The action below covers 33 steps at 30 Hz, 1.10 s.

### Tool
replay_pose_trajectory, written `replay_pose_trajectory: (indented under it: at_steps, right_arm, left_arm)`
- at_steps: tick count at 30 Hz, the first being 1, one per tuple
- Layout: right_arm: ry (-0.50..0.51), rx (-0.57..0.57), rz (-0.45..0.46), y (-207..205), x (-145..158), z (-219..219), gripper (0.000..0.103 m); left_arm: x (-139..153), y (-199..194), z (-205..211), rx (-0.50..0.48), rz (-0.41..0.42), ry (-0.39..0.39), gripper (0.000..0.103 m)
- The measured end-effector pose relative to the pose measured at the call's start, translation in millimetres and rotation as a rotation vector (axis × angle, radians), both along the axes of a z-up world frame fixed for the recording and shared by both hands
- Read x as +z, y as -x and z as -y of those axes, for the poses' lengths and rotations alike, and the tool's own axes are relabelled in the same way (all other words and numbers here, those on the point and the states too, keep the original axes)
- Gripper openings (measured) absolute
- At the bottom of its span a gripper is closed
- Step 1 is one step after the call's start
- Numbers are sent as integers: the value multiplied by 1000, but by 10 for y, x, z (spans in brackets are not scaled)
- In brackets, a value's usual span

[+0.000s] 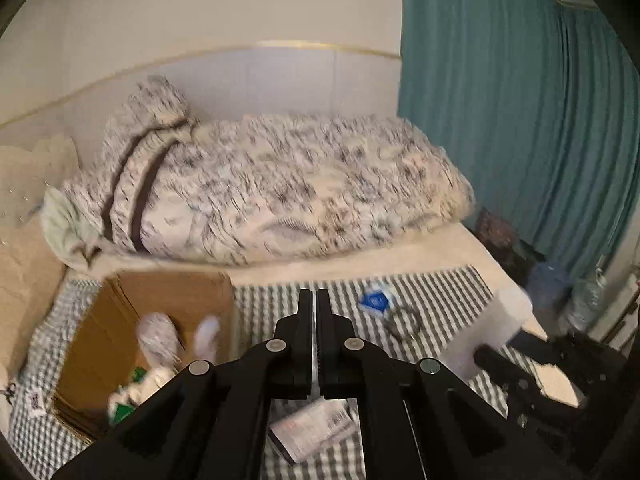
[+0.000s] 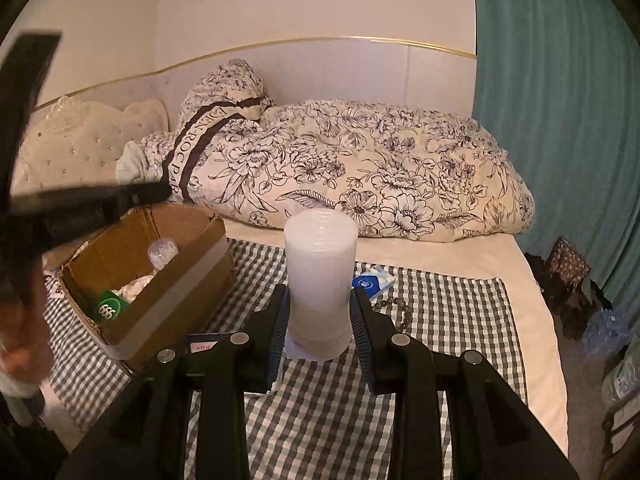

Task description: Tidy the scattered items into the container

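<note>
My right gripper (image 2: 320,294) is shut on a stack of white plastic cups (image 2: 321,264), held upright above the checked cloth (image 2: 440,320). The cups (image 1: 490,332) also show at the right of the left wrist view. My left gripper (image 1: 316,296) is shut with nothing between its fingers, hanging over the cloth just right of the open cardboard box (image 1: 168,292). The box (image 2: 176,292) holds clear plastic bottles (image 2: 162,252) and a green packet (image 2: 110,308). A blue and white tissue pack (image 2: 370,282), a bead bracelet (image 2: 402,312) and a flat labelled packet (image 1: 312,432) lie on the cloth.
A rolled floral duvet (image 2: 360,172) lies along the back of the bed against the headboard wall. A teal curtain (image 2: 560,120) hangs at the right, with bags and bottles (image 2: 572,280) on the floor below it. A cream cushion (image 2: 72,140) sits at the far left.
</note>
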State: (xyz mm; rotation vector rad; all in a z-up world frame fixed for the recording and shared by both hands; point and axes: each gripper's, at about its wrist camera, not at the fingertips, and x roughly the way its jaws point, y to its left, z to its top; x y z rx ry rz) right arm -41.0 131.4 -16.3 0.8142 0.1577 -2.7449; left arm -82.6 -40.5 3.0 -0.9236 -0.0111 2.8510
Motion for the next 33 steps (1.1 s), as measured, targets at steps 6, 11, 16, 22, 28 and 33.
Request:
replay_pose_trajectory:
  at_steps: [6,11,16,22,28,33]
  right_arm:
    - [3,-8,-11,-9,33,-43,30]
    - [-3,-21,-21,47,56,-97,31]
    - [-2,-27,-29,124,58,-123,31]
    - [4,-20,-16,223,7,-113,31]
    - [4,-13,-11,344,-17,-51,31]
    - [10,3,-26,382,42,65,31]
  left_arm:
    - [-536,215,-85,6,161,12,83]
    - [-1046,317,-177,31,290,29,92]
    - [-1583,366,-103,122,424,-61,92]
    - [-2123,470,-52,154,523,-83,92]
    - [-2238,456,-202,69,505,13,47]
    - [-2224,463,-209,55,535,35,1]
